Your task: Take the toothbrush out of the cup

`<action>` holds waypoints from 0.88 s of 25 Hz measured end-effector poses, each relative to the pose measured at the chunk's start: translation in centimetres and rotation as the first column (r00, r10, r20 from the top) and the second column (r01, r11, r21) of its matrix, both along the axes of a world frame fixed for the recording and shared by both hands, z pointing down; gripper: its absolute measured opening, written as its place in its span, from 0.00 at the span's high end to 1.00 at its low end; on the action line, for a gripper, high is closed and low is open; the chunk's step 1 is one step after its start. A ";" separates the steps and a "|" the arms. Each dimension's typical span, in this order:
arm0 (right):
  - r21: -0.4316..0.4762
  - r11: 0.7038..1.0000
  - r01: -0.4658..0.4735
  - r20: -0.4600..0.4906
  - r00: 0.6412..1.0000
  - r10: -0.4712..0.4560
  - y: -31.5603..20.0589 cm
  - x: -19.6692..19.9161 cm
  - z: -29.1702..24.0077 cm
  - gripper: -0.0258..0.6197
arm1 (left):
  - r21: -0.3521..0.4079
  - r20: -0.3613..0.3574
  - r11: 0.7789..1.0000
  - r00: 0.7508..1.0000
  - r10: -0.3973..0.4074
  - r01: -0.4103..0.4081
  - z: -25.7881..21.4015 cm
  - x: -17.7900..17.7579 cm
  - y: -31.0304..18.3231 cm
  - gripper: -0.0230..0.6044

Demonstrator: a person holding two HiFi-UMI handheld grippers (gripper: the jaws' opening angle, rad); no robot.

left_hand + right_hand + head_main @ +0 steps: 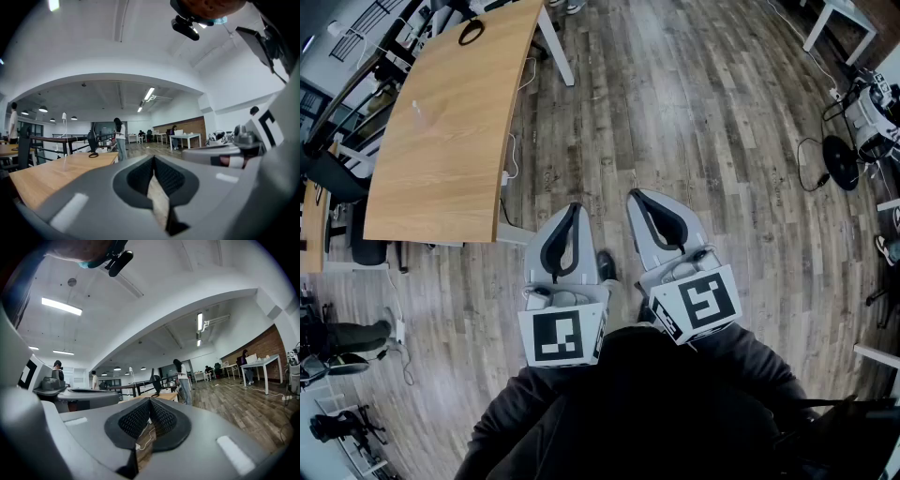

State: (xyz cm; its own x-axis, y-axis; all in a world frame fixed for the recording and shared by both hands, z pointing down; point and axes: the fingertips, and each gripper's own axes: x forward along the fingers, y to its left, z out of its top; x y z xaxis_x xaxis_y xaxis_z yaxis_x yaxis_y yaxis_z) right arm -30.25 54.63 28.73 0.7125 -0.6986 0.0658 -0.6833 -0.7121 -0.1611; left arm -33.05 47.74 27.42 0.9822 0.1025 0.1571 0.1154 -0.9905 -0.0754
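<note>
A long curved wooden table [441, 150] stands ahead on the left. On it stands a faint clear cup [416, 110] with a thin white toothbrush [64, 136] upright in it, also seen far off as the toothbrush [130, 373] in the right gripper view. My left gripper [574, 208] and right gripper [636, 195] are held side by side close to my body, over the wooden floor and well short of the table. Both are shut with tips touching and nothing between them, as the left gripper [153, 158] and right gripper [150, 400] show in their own views.
A black ring-shaped object [472, 31] lies at the table's far end. A person [120, 136] stands beyond the table. Cables and a black round stand base [838, 161] lie on the floor at the right. A white table [844, 23] stands far right.
</note>
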 end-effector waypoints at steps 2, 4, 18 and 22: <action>0.001 1.000 -0.003 0.001 1.000 0.003 -1.2 1.4 0.1 0.96 | -0.006 0.000 1.000 1.000 0.004 -0.004 0.2 1.4 -1.1 0.95; 0.001 1.000 -0.002 0.002 1.000 0.002 -2.3 2.6 0.2 0.96 | -0.008 -0.003 1.000 1.000 0.007 -0.007 0.3 2.8 -2.3 0.95; -0.019 0.999 0.041 -0.070 0.997 -0.042 -13.0 11.5 -3.1 0.96 | -0.035 -0.088 0.999 0.996 -0.017 0.014 -2.9 12.1 -12.9 0.95; -0.025 0.999 0.037 -0.095 0.995 -0.040 -16.0 13.5 -4.0 0.96 | -0.046 -0.117 0.999 0.993 -0.013 0.007 -3.7 14.2 -15.8 0.95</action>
State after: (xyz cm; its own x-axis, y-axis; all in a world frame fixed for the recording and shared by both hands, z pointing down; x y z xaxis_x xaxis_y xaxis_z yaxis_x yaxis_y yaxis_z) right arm -16.74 38.67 24.78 0.6889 -0.7247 0.0149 -0.7218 -0.6877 -0.0777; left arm -18.86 31.98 23.71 0.9947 0.0968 0.0360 0.0983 -0.9942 -0.0432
